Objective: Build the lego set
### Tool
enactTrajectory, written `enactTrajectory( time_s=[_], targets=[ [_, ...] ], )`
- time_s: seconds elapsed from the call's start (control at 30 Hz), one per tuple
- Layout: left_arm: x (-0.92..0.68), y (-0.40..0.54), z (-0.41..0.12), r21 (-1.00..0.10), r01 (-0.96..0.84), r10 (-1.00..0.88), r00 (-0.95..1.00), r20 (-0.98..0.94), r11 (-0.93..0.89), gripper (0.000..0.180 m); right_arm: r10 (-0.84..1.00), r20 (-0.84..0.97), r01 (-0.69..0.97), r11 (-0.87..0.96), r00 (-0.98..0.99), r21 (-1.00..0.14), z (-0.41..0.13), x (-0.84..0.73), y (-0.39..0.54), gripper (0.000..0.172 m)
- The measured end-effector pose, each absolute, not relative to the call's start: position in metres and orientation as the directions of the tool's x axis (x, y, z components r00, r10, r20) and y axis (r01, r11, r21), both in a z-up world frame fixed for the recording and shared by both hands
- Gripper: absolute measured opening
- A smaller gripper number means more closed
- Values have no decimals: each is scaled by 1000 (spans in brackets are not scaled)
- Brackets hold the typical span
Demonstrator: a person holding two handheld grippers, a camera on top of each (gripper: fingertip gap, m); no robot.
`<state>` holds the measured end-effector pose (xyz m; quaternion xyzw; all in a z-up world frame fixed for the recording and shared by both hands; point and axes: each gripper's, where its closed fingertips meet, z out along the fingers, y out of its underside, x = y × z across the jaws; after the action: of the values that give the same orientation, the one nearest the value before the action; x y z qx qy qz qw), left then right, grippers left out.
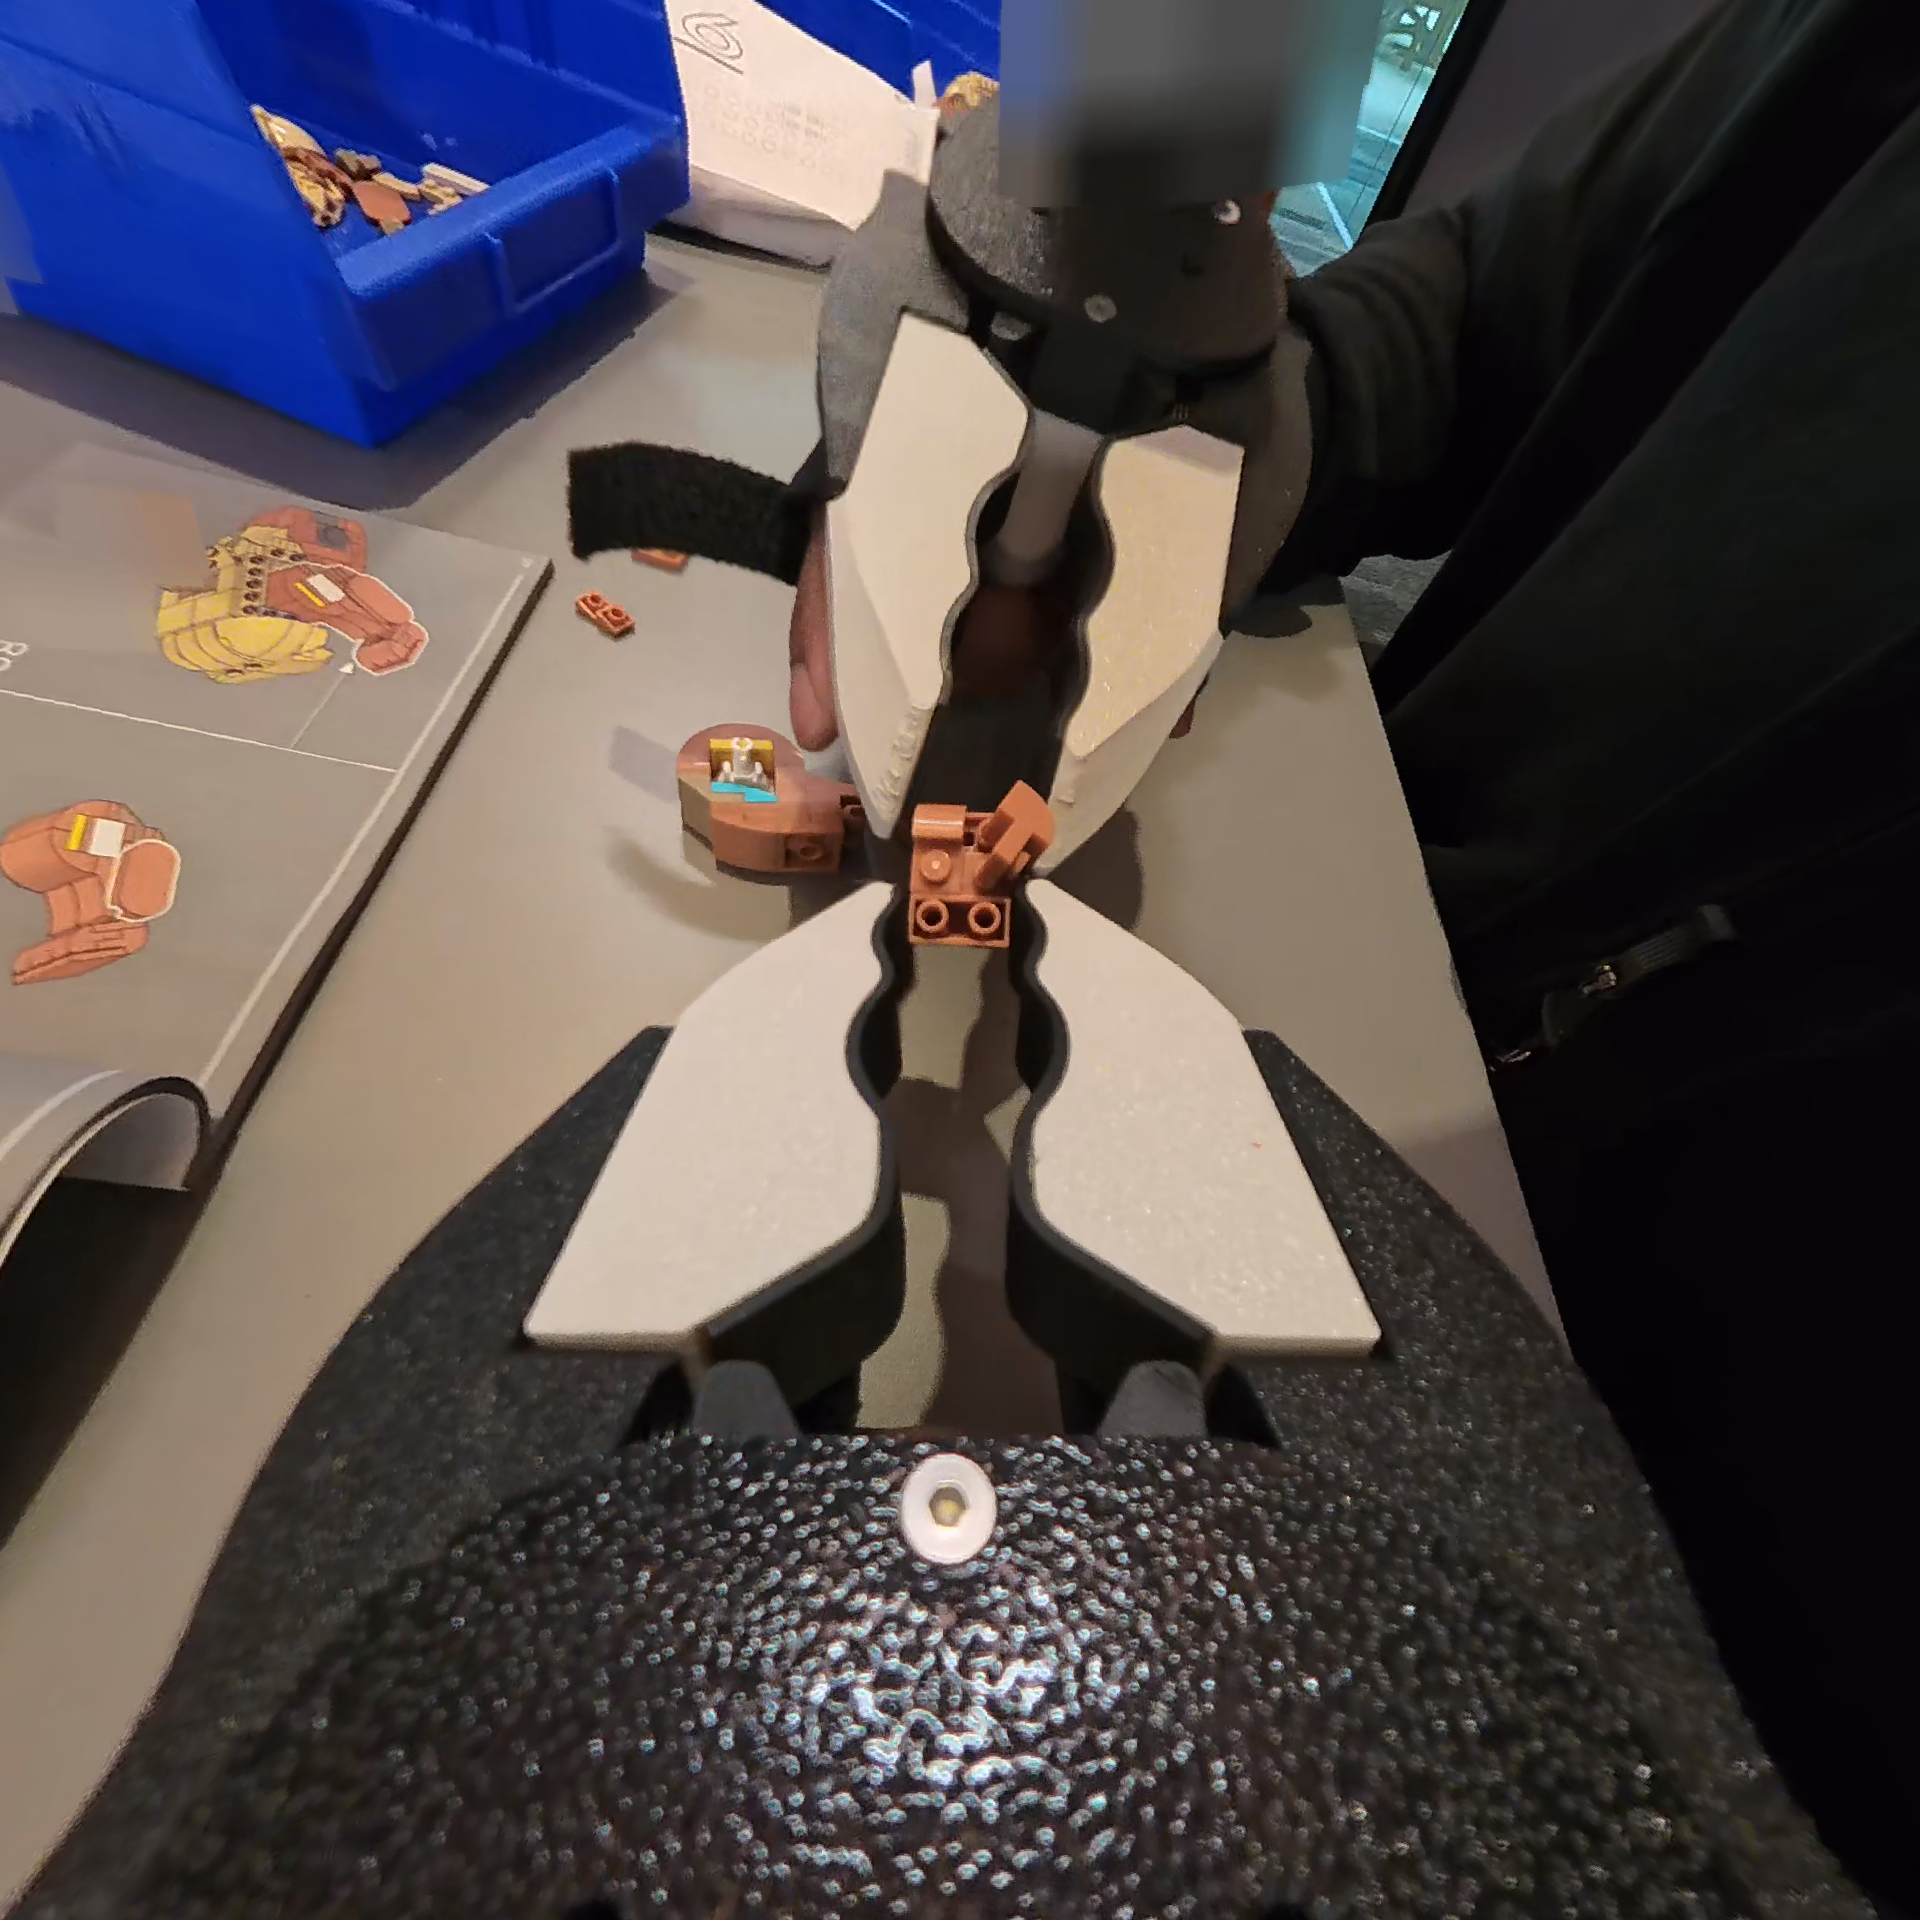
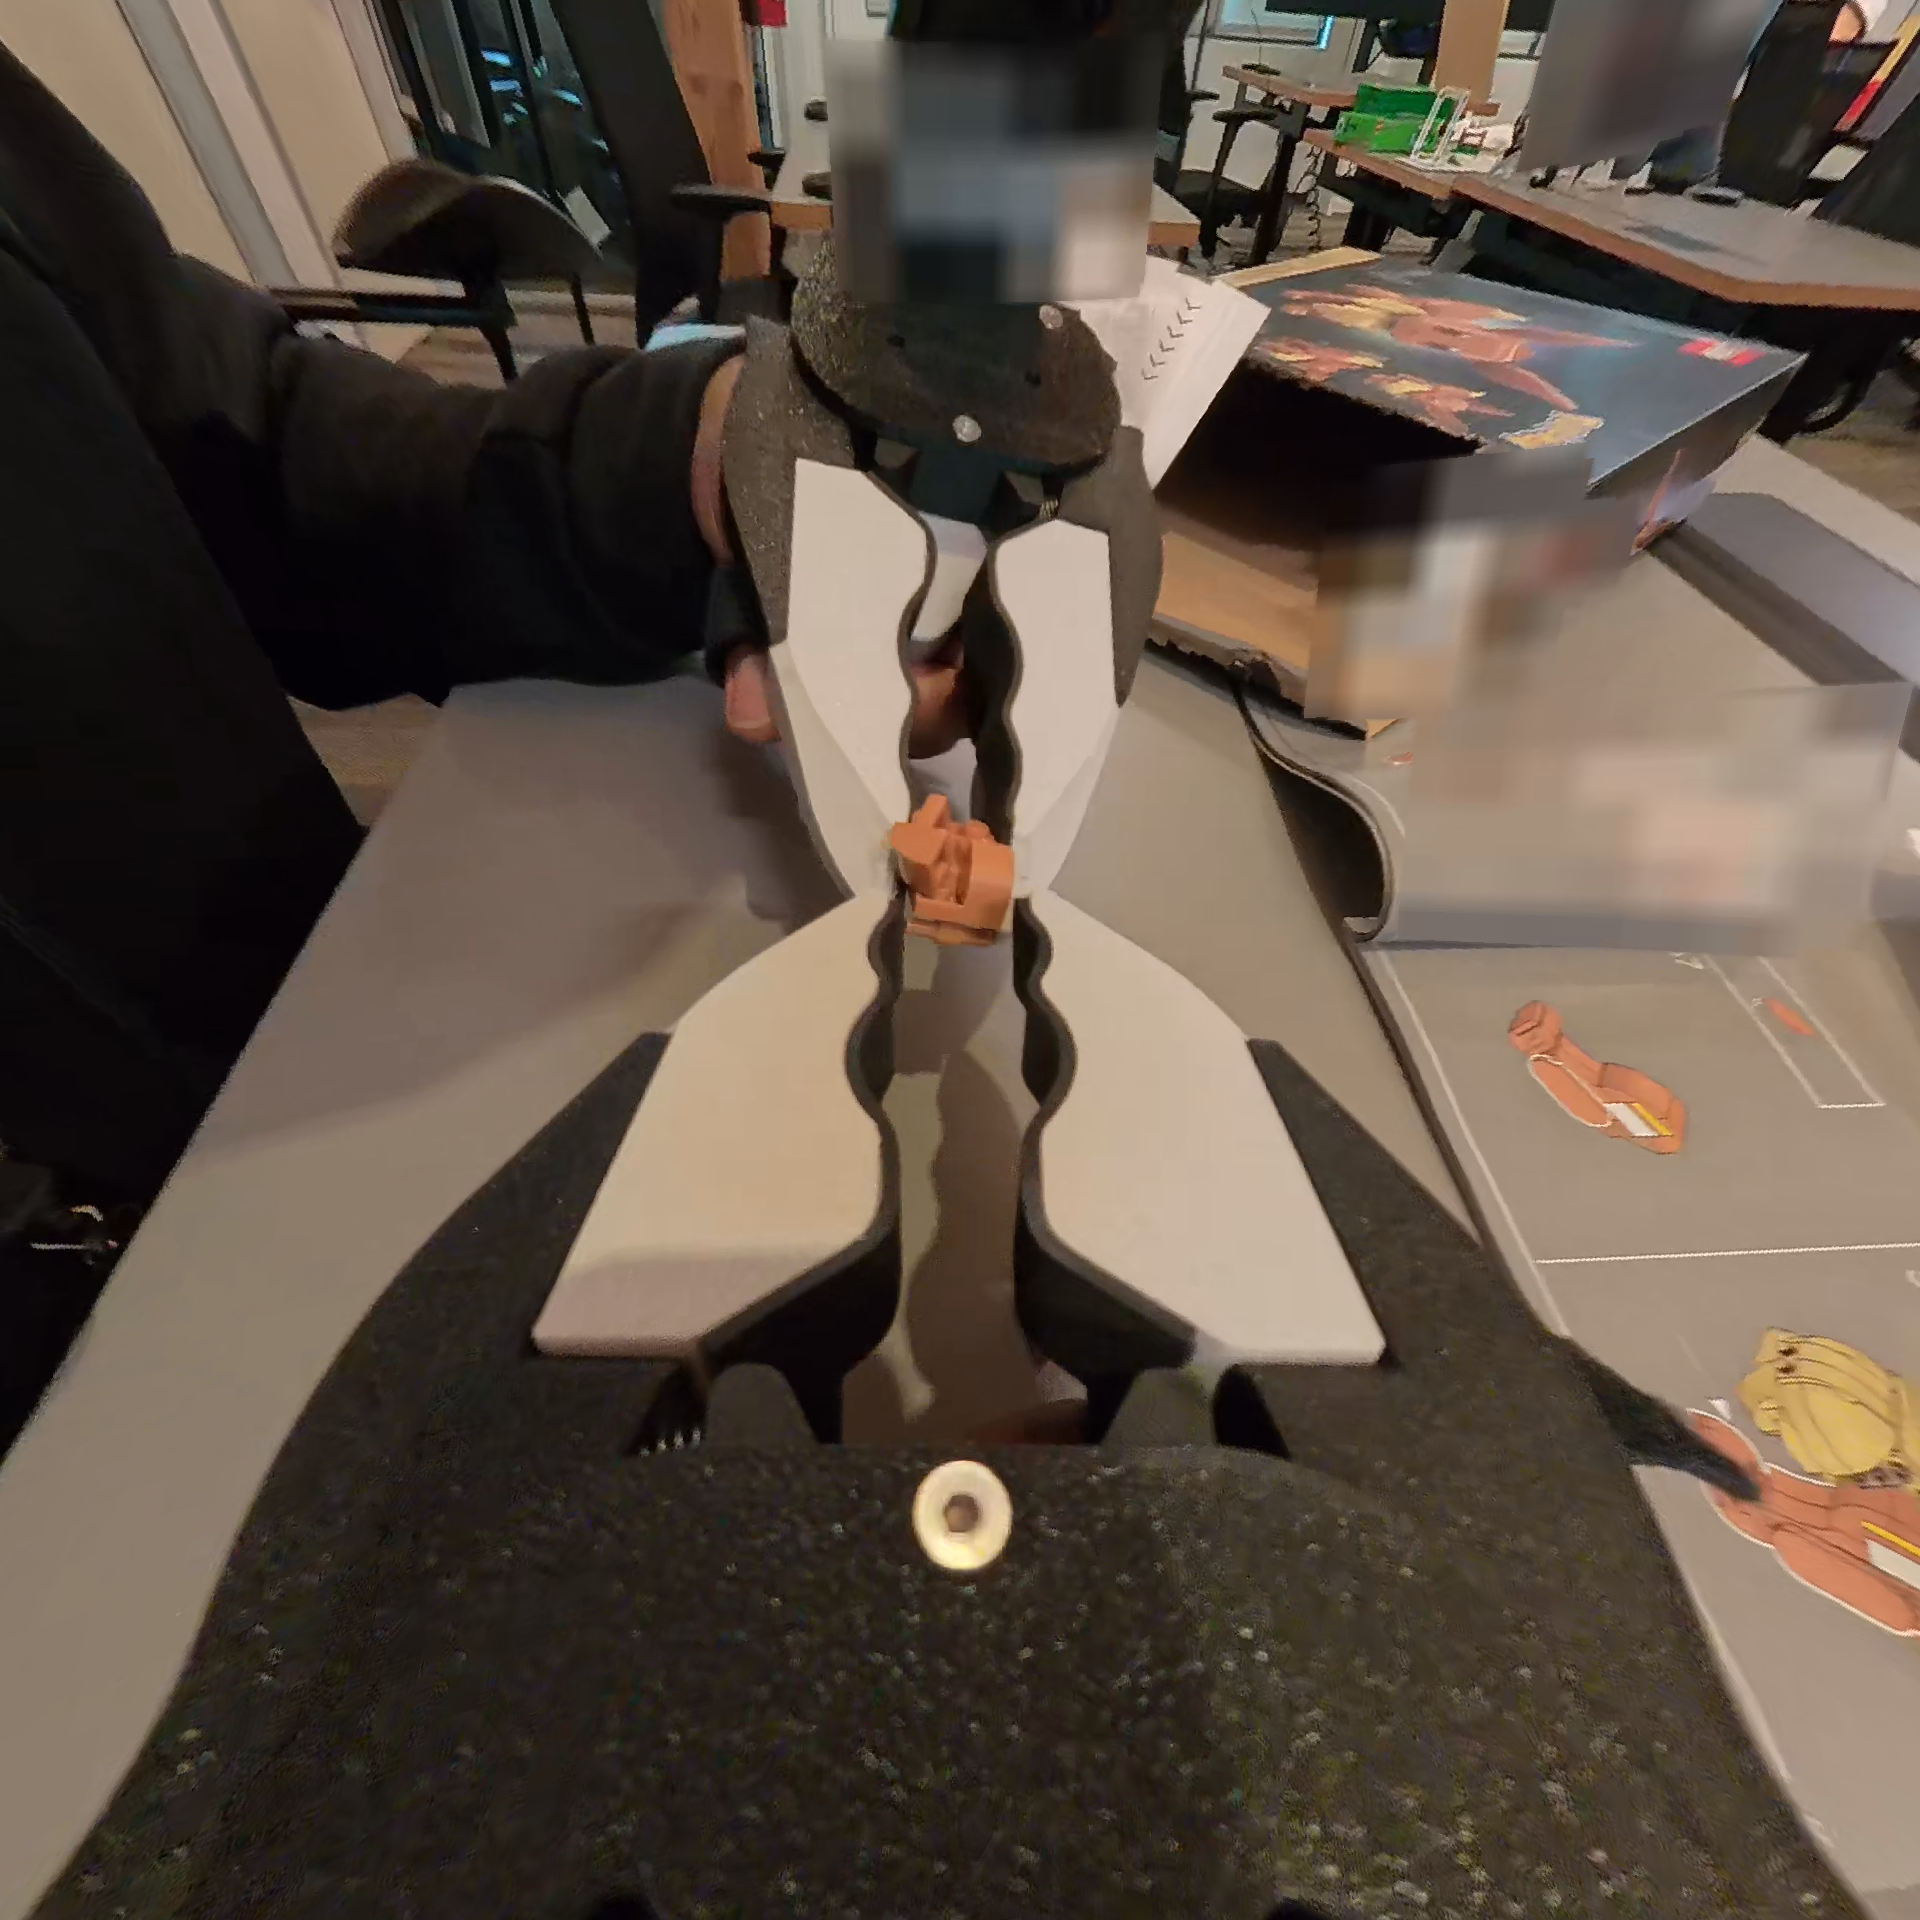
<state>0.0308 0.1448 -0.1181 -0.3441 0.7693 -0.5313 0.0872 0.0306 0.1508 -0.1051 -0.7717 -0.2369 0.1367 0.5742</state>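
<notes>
Both your left hand-held gripper (image 1: 958, 914) and right hand-held gripper (image 2: 951, 914) pinch the light, rigid brown brick cluster (image 1: 961, 883) by its flat sides, with a brown sub-assembly (image 1: 753, 805) at ten o'clock.

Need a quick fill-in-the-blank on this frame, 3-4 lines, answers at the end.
1. The left gripper and the right gripper meet tip to tip over a small cluster of bricks coloured ____.
2. The bin holding loose pieces at the far left of the table is ____.
3. The instruction booklet lies ____ on the table, pages showing.
4. A rounded brown built piece sits on the table to the ____ of the gripper tips in the left wrist view.

Answers: orange-brown; blue; open; left
</notes>
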Motion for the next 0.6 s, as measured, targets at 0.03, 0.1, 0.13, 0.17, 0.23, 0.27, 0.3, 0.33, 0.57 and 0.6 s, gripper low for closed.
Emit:
enactTrajectory(
  time_s=[0.03, 0.1, 0.13, 0.17, 0.23, 0.27, 0.3, 0.33, 0.57, 0.6],
  targets=[
    [31, 145, -118, -877, -441, -624, -744, 239, 191, 17, 518, 87, 231, -220, 851, -948, -105, 32, 151, 21],
    [32, 147, -118, -875, -451, -630, -735, 251, 176, 17, 514, 141, 277, -198, 846, -940, -105, 34, 150, 23],
    [33, 148, -118, -873, -456, -636, -729, 253, 175, 17, 508, 175, 303, -182, 843, -935, -104, 35, 150, 24],
    [33, 150, -119, -869, -462, -644, -722, 254, 175, 17, 498, 214, 332, -160, 840, -930, -102, 36, 150, 24],
    [34, 153, -123, -859, -479, -659, -707, 256, 180, 17, 484, 302, 399, -110, 821, -910, -99, 37, 149, 22],
    [35, 154, -125, -853, -489, -666, -700, 258, 182, 17, 477, 346, 433, -82, 808, -898, -97, 37, 148, 21],
    [36, 154, -127, -847, -499, -674, -691, 261, 184, 17, 474, 386, 464, -55, 791, -884, -96, 35, 147, 19],
    [36, 155, -129, -840, -509, -681, -684, 262, 188, 17, 475, 420, 491, -30, 773, -870, -95, 32, 145, 18],
    [36, 151, -139, -812, -527, -696, -681, 227, 251, 17, 474, 541, 623, -22, 695, -782, -110, 26, 148, 12],
    [36, 150, -139, -810, -526, -697, -683, 220, 261, 17, 474, 548, 634, -29, 689, -773, -113, 27, 148, 12]
  ],
)
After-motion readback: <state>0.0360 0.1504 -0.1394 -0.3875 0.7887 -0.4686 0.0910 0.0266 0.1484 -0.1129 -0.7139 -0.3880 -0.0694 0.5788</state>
